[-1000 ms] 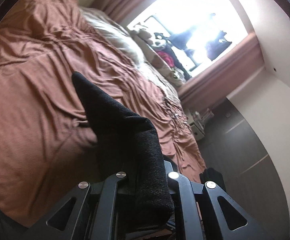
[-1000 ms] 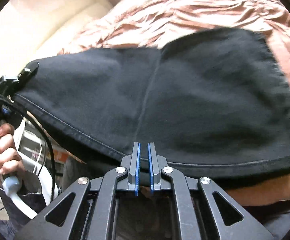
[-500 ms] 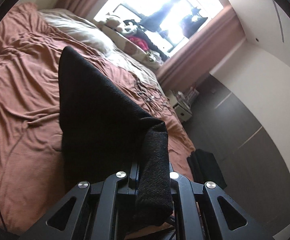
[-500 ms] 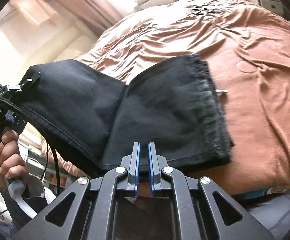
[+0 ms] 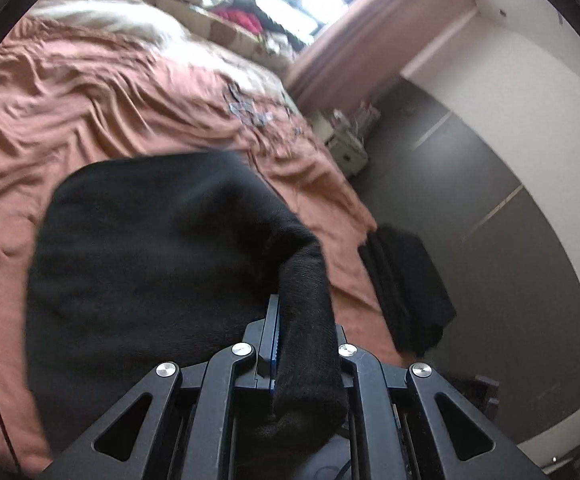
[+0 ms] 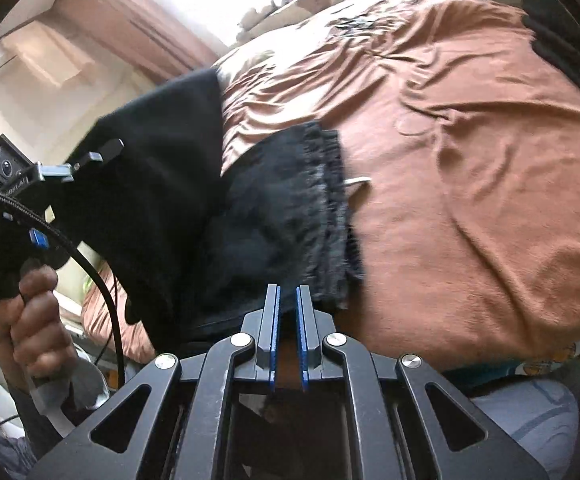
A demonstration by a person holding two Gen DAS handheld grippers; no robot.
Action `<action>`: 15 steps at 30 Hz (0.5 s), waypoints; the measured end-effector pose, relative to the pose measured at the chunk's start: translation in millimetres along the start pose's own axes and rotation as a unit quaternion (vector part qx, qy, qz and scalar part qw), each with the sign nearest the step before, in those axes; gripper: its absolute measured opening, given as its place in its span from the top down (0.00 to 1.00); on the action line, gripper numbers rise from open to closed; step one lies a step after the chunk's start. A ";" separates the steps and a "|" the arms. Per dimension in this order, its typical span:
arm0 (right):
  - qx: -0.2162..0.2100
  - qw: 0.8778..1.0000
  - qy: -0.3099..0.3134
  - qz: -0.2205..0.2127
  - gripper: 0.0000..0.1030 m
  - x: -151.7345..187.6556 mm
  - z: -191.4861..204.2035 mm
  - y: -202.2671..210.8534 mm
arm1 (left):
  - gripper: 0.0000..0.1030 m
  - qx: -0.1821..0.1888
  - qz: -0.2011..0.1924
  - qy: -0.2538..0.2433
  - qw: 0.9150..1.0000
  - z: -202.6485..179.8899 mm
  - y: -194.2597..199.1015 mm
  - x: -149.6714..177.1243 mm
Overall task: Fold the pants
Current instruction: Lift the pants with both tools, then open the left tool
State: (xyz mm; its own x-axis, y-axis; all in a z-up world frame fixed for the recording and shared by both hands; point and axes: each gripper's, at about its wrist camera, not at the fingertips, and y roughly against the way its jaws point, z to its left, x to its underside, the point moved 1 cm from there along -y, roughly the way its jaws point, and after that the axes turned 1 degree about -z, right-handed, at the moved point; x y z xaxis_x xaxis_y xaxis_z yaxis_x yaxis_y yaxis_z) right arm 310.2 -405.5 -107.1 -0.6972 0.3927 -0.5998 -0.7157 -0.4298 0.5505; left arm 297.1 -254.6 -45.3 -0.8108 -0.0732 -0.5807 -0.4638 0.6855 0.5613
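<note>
Black pants (image 5: 150,248) lie partly folded on the brown bedspread (image 5: 90,112). My left gripper (image 5: 301,320) is shut on a thick fold of the pants and holds it above the bed. In the right wrist view the pants (image 6: 282,216) lie at the bed's near edge with their frayed hems on top, and one part rises to the left gripper (image 6: 90,160) at the left. My right gripper (image 6: 288,320) is at the pants' near edge with its jaws nearly closed; a narrow gap shows and no cloth is between them.
A second pile of black clothing (image 5: 405,284) lies at the bed's right edge. Pillows (image 5: 102,16) and a cluttered windowsill (image 5: 242,16) are at the far end. A nightstand (image 5: 341,140) stands by the dark wall. The bedspread (image 6: 469,200) stretches wide to the right.
My left gripper has carried its fold of the pants down and forward over the rest. The right gripper has let go of the pants' edge, and the pants now lie lower on the bed.
</note>
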 end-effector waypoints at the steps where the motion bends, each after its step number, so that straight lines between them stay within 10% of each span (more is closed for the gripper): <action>1: 0.001 1.000 -0.007 0.000 0.95 0.5 -6.3 1.7 | 0.89 0.000 0.014 0.000 1.000 -0.1 -8.7 4.9; 9: 0.005 0.999 -0.045 -0.010 0.95 -0.3 -32.5 13.6 | 0.78 -0.010 0.077 0.008 0.997 9.6 -38.9 32.7; 15: -0.008 0.999 -0.052 -0.014 0.88 -4.4 -29.5 16.2 | 0.34 0.007 0.068 0.013 0.998 13.6 -19.8 33.9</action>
State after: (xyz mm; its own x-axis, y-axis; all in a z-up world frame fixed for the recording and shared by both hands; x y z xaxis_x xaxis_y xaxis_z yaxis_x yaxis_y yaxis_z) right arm 303.0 -438.2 -112.7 -0.6785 0.4858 -0.5510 -0.7344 -0.4305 0.5248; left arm 283.6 -260.8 -84.1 -0.8748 0.0028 -0.4846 -0.3445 0.6997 0.6259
